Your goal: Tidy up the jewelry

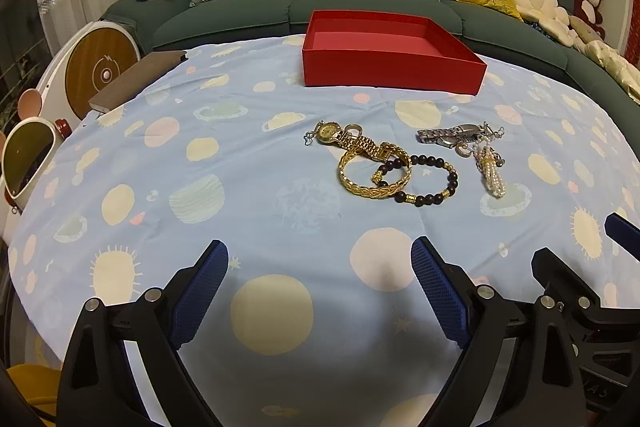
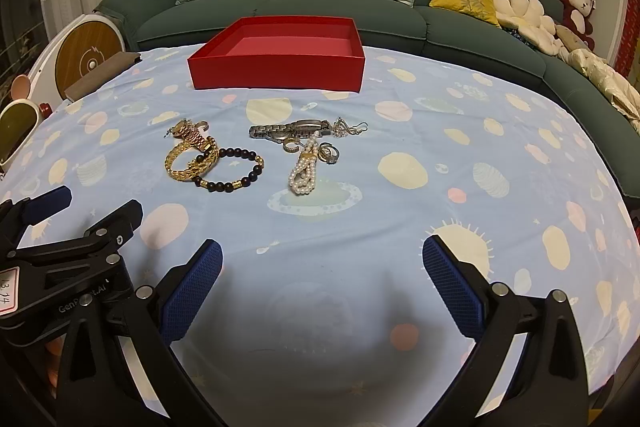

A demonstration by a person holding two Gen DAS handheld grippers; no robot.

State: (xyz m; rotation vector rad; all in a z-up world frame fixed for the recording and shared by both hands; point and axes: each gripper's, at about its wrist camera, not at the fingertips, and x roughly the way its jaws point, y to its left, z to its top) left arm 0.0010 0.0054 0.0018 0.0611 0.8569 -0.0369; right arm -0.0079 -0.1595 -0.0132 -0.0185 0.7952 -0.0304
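A smooth pale-blue tablecloth [image 1: 256, 211] printed with round planets lies under both grippers. Far ahead of them stands a shallow, square red box [image 2: 280, 67] of matte card, open-topped. Between box and fingers lies the jewelry: a gold link watch [image 1: 340, 135], a silver watch [image 2: 292, 129], a leaf-textured gold bangle [image 1: 374, 174] overlapping a dark bead bracelet [image 2: 232, 169], a looped pearl strand [image 2: 305, 173] and small rings [image 2: 330, 153]. The left gripper [image 1: 320, 259] and right gripper [image 2: 322, 259] both gape wide, ribbed blue pads bare, touching nothing.
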